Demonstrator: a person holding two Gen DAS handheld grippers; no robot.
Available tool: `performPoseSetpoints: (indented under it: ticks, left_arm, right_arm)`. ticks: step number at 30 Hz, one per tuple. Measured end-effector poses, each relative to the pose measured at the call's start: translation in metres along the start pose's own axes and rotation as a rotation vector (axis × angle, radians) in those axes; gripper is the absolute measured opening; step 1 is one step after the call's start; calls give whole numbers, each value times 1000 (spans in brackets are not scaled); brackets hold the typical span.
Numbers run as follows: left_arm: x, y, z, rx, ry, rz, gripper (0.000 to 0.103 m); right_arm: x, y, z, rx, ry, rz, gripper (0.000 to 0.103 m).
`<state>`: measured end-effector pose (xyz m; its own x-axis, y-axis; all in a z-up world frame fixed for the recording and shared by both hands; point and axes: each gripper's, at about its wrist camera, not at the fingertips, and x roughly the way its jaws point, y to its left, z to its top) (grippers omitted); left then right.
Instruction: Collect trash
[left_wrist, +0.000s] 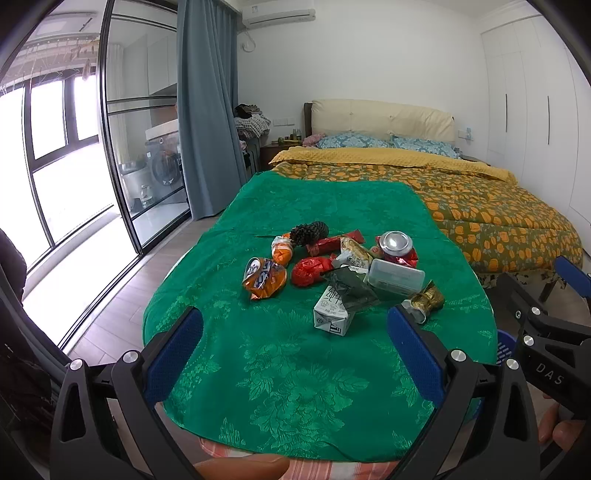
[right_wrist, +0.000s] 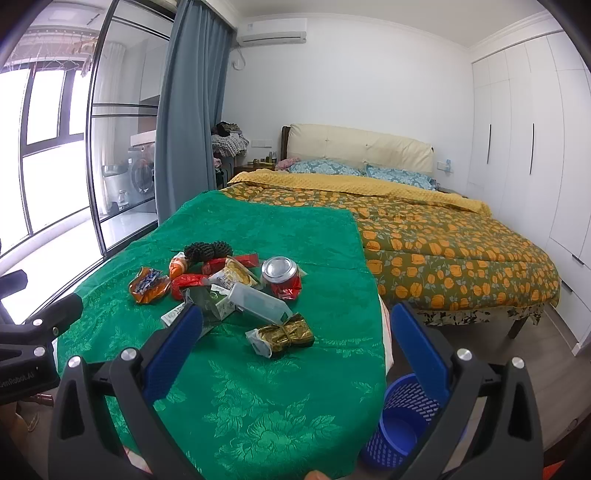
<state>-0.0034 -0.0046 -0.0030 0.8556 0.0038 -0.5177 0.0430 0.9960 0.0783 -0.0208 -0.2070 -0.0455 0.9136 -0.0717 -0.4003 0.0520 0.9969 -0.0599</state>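
Note:
A heap of trash lies mid-table on the green cloth (left_wrist: 295, 387): a crushed orange can (left_wrist: 264, 277), a pine cone (left_wrist: 309, 232), a red can (left_wrist: 397, 247), a clear plastic box (left_wrist: 397, 277), a milk carton (left_wrist: 334, 312) and a gold wrapper (left_wrist: 424, 301). My left gripper (left_wrist: 294, 321) hovers open just short of the carton, holding nothing. My right gripper (right_wrist: 297, 317) is open and empty too, above the gold wrapper (right_wrist: 284, 334) at the table's right edge. The clear box (right_wrist: 258, 299), red can (right_wrist: 280, 277) and orange can (right_wrist: 147, 284) lie beyond it.
A blue mesh basket (right_wrist: 402, 421) stands on the floor to the right of the table, below my right gripper. A bed with an orange-flowered quilt (right_wrist: 443, 258) is behind. A glass sliding door (left_wrist: 147, 147) and grey curtain are on the left, white wardrobes (right_wrist: 517, 147) on the right.

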Motion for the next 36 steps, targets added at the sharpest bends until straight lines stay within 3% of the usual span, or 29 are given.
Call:
performPoseSetpoints:
  ticks: [36]
  left_arm:
    - [2,-1,-1,0,4,-2,99]
  right_arm:
    - [0,-2,2,3,5,3,99]
